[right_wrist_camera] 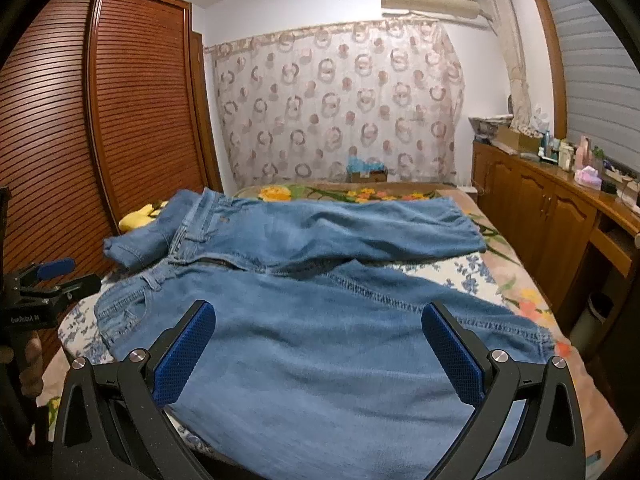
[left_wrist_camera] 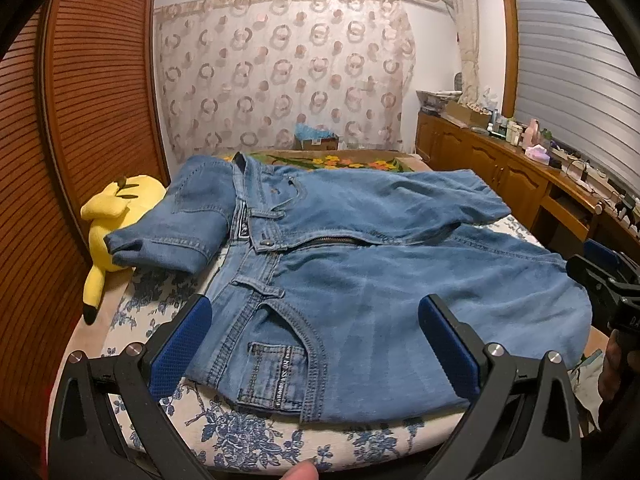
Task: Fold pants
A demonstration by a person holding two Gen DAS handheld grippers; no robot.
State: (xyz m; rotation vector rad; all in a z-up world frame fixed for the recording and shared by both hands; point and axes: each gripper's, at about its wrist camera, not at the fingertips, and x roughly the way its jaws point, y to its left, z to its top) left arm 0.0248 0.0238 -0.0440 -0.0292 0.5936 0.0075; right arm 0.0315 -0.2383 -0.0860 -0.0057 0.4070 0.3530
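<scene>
Light blue denim pants (left_wrist_camera: 360,264) lie spread across the bed, waistband to the left, zipper down the middle, one leg end folded up at the far left. My left gripper (left_wrist_camera: 316,340) hovers open over the near front pocket, blue pads wide apart, nothing between them. My right gripper (right_wrist_camera: 320,352) is open above the near leg of the pants (right_wrist_camera: 320,340), also holding nothing. The right gripper (left_wrist_camera: 608,276) shows at the right edge of the left wrist view; the left gripper (right_wrist_camera: 52,276) shows at the left edge of the right wrist view.
The bed (left_wrist_camera: 240,436) has a blue floral sheet. A yellow plush toy (left_wrist_camera: 108,220) lies at the far left beside a slatted wooden wardrobe (right_wrist_camera: 120,120). A wooden cabinet (right_wrist_camera: 540,216) with bottles on top lines the right. A patterned curtain (right_wrist_camera: 340,112) hangs behind.
</scene>
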